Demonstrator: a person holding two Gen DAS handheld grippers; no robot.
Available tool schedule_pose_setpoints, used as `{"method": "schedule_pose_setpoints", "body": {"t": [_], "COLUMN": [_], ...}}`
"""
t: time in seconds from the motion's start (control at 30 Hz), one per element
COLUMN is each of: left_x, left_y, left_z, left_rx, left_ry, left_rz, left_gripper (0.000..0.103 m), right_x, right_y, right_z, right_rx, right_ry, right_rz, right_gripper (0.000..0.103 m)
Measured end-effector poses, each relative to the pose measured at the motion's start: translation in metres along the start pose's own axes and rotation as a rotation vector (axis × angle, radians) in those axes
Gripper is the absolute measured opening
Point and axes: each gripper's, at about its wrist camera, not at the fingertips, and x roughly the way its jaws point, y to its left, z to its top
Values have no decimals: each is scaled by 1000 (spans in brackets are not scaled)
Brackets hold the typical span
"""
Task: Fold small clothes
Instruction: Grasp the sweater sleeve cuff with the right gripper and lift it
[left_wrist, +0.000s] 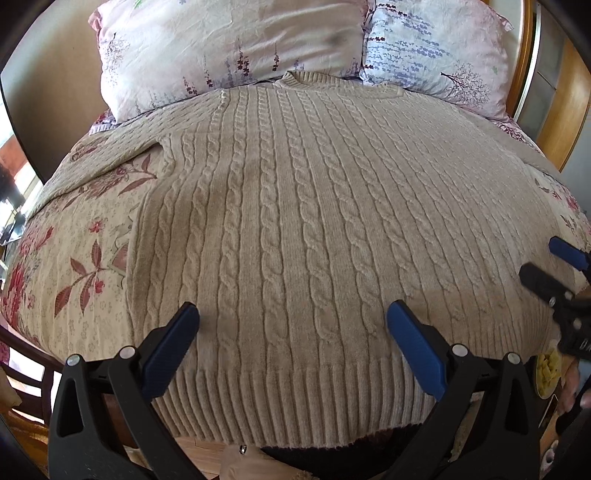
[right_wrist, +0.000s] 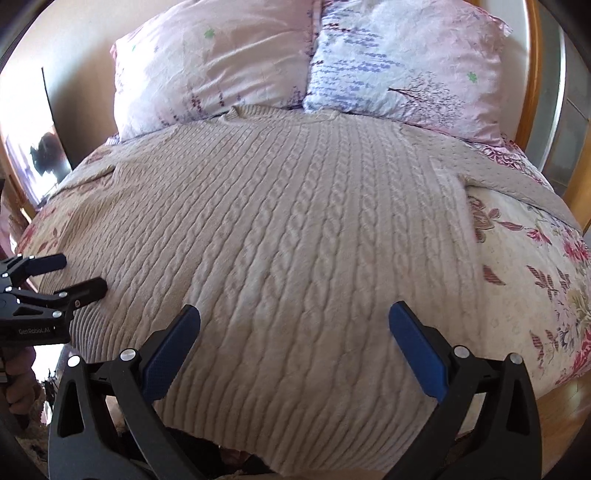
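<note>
A bed fills both views, covered by a cream bedspread (left_wrist: 85, 236) printed with red and pink flowers and dark leaves. The same bedspread (right_wrist: 524, 258) shows on the other side in the right wrist view. Two pillows lean at the head of the bed, side by side and touching. The left pillow (left_wrist: 221, 48) is pale pink with small purple flower sprigs. The right pillow (left_wrist: 439, 48) is paler, with blue-purple sprigs and a bare tree printed near its lower corner. A wooden bed frame (left_wrist: 565, 110) curves along the right edge. A beige wall (left_wrist: 51, 85) stands behind the pillows. Wooden flooring (right_wrist: 569, 402) shows at the lower right.
</note>
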Motion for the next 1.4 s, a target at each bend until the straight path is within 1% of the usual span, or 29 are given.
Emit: {"method": "schedule_pose_setpoints", "body": {"t": [0.1, 0.2, 0.23, 0.3, 0.33, 0.4, 0.5, 0.57, 0.63, 0.67, 0.73, 0.8, 0.97, 1.0, 1.03, 1.07, 1.1, 1.13, 1.17, 1.27, 1.37, 1.4], "left_x": [-2, -4, -3, 3, 8, 17, 32, 40, 46, 48, 52, 53, 56, 57, 57, 58, 59, 61, 62, 65, 68, 69], "left_y": [2, 3, 3, 0, 0, 0, 3, 3, 2, 2, 2, 2, 2, 3, 5, 7, 11, 15, 18, 25, 28, 29], "left_z": [16, 37, 44, 60, 68, 81, 93, 95, 96, 96, 98, 98, 104, 104, 105, 105, 104, 104, 103, 104, 103, 102], "left_rx": [12, 27, 31, 38, 40, 30, -20, -41, -48, -50, -53, -54, -52, -58, -68, -83, -104, -130, -157, -211, -226, -232], "left_ry": [-56, -132, -151, -147, -135, -109, -72, -58, -54, -54, -59, -72, -102, -109, -119, -127, -135, -139, -140, -135, -136, -138], "left_rz": [15, 27, 41, 76, 78, 52, 2, -22, -39, -50, -78, -108, -157, -173, -201, -238, -285, -334, -368, -408, -433, -442], "left_gripper": [101, 101, 101, 101, 101, 101, 101, 101, 101, 101, 101, 101, 101, 101, 101, 101, 101, 101, 101, 101, 101, 101], "right_x": [-8, -12, -11, -7, -3, 5, 18, 25, 32, 35, 37, 37, 39, 40, 40, 40, 41, 43, 44, 41, 27, 23], "right_y": [-49, -111, -133, -180, -202, -249, -305, -331, -347, -353, -362, -369, -379, -380, -380, -380, -381, -382, -383, -378, -358, -349], "right_z": [22, 43, 49, 60, 64, 67, 63, 61, 59, 58, 56, 55, 53, 53, 53, 53, 54, 55, 55, 65, 88, 98], "right_rx": [132, 319, 382, 518, 588, 746, 953, 1034, 1084, 1103, 1135, 1151, 1165, 1161, 1155, 1147, 1140, 1133, 1125, 1077, 953, 908], "right_ry": [-58, -93, -98, -99, -96, -97, -96, -103, -107, -108, -126, -141, -174, -179, -179, -178, -175, -169, -166, -184, -248, -267], "right_rz": [-31, -41, -43, -46, -57, -63, -83, -93, -104, -104, -92, -96, -111, -117, -129, -144, -157, -169, -179, -207, -237, -234], "right_gripper": [102, 101, 99, 88, 85, 77, 69, 65, 63, 58, 55, 48, 38, 35, 32, 27, 18, 14, 12, 9, 9, 9]}}
